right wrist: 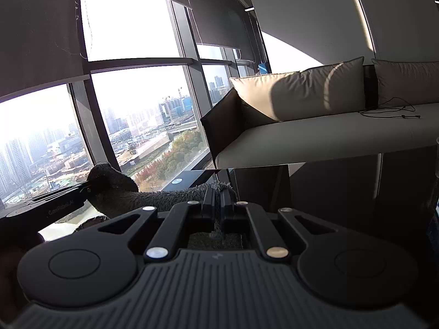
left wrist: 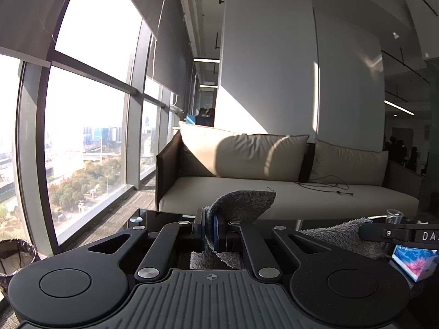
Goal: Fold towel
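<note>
A fluffy grey towel (left wrist: 244,201) is pinched at one corner by my left gripper (left wrist: 210,229), which is shut on it; the corner flares up above the fingers. To the right in the left wrist view, more of the towel hangs from my right gripper's tip (left wrist: 365,231). In the right wrist view my right gripper (right wrist: 218,196) is shut on the towel's edge (right wrist: 170,196), and the cloth stretches left to the other gripper (right wrist: 85,190), which clamps a bunched corner (right wrist: 109,181). Both grippers are held above a dark glossy table (right wrist: 343,181).
A beige sofa (left wrist: 274,194) with cushions and a black cable (left wrist: 329,185) stands beyond the table. Tall windows (left wrist: 82,137) fill the left. A lined waste bin (left wrist: 15,257) sits low left. A patterned box (left wrist: 414,263) and a glass (left wrist: 395,215) are at the right.
</note>
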